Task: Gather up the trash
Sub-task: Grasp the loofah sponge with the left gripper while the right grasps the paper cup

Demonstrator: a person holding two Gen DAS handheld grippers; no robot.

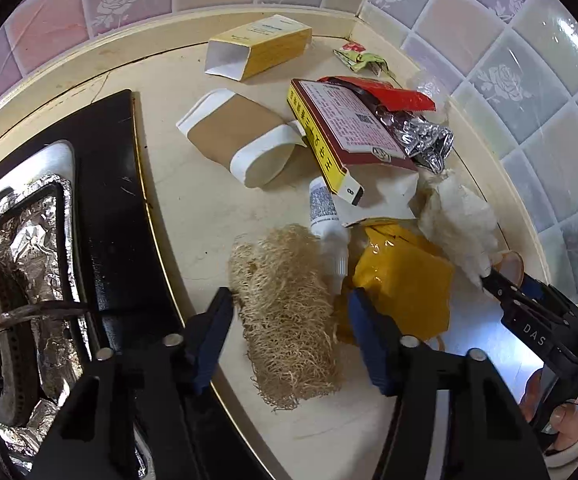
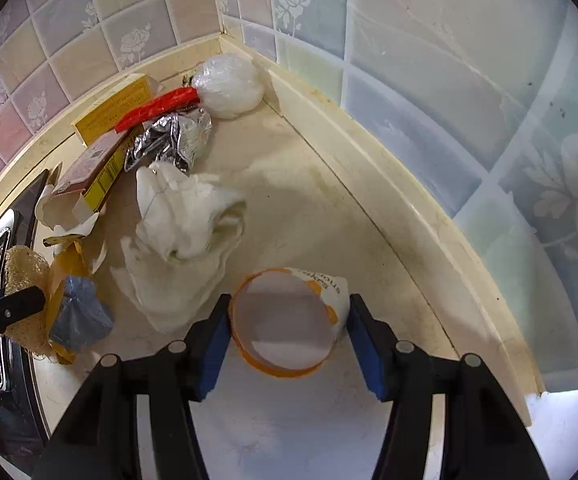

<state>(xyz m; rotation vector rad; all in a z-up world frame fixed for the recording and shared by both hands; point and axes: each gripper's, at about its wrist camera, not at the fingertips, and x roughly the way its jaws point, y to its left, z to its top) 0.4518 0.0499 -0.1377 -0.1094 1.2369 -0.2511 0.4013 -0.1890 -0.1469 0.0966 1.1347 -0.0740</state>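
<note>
At the surface's left edge sits the stove (image 1: 29,264), and just beside it my left gripper (image 1: 289,320) is down over the loofah scrubber (image 1: 285,312): jaws straddle it, partly closed, pads at its sides, though I cannot tell if they are biting yet. To do this well, I'd squeeze low on the springy fibres and keep clear of the small white tube (image 1: 327,220) and yellow bag (image 1: 405,288) touching it. Mid-surface, the flattened paper cup (image 1: 241,136), boxes and wrappers wait toward the back corner. On the right, near the wall edge, my right gripper (image 2: 287,340) brackets the tipped orange-rimmed cup (image 2: 289,320), jaws open around it, one pad apparently touching, the other just clear; close gently, because thin walls crush.
</note>
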